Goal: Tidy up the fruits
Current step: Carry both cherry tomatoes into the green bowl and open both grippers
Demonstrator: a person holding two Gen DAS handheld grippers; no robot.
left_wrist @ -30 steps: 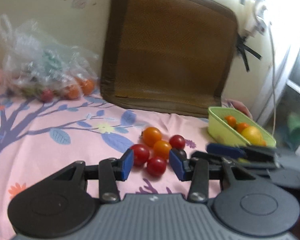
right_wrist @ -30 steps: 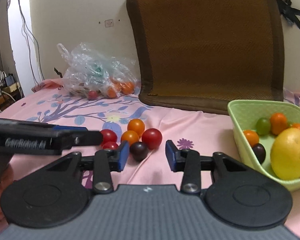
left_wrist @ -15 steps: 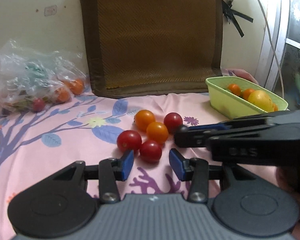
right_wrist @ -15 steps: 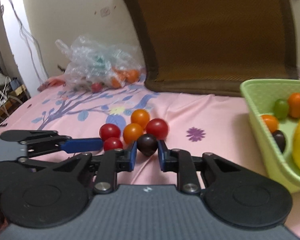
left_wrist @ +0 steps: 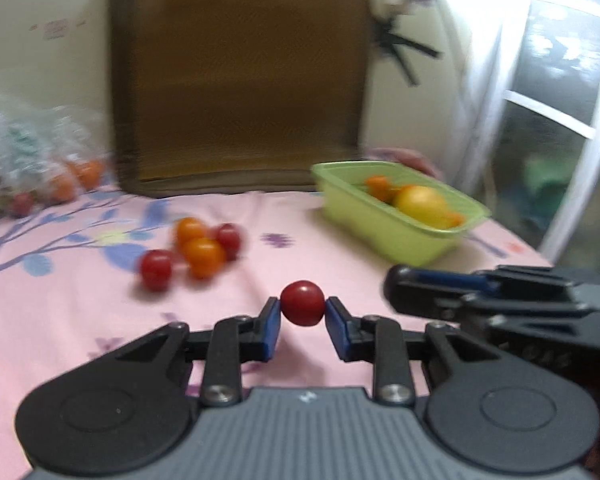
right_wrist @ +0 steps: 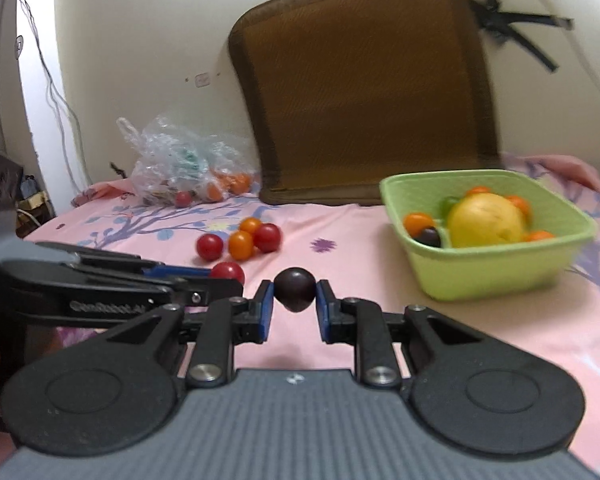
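Two grippers, each pinching one small fruit, hang above a pink floral bedsheet [right_wrist: 360, 240]. At far left a clear plastic bag [right_wrist: 180, 168] of more tomatoes slumps by the wall. Next come four loose tomatoes [right_wrist: 242, 240] on the sheet, two red and two orange, bunched together. The left gripper [left_wrist: 302, 316] has its blue pads pressed against a red cherry tomato [left_wrist: 302, 303], clear of the sheet. Just to its right, the right gripper [right_wrist: 294, 300] clamps a dark purple tomato [right_wrist: 294, 289] the same way. Farthest right sits the green tub [right_wrist: 500, 268], already holding a large yellow fruit [right_wrist: 486, 218] and several small orange, green and dark ones.

The tub lies ahead and to the right of both grippers, with its long side slanting away in the left wrist view. The right gripper looks nearer, so it would likely release first; the left must cross farther to reach the rim.

Pale lettering on the left gripper's side reads roughly "GenRobot.AI", though blur softens it. No other writing is legible.
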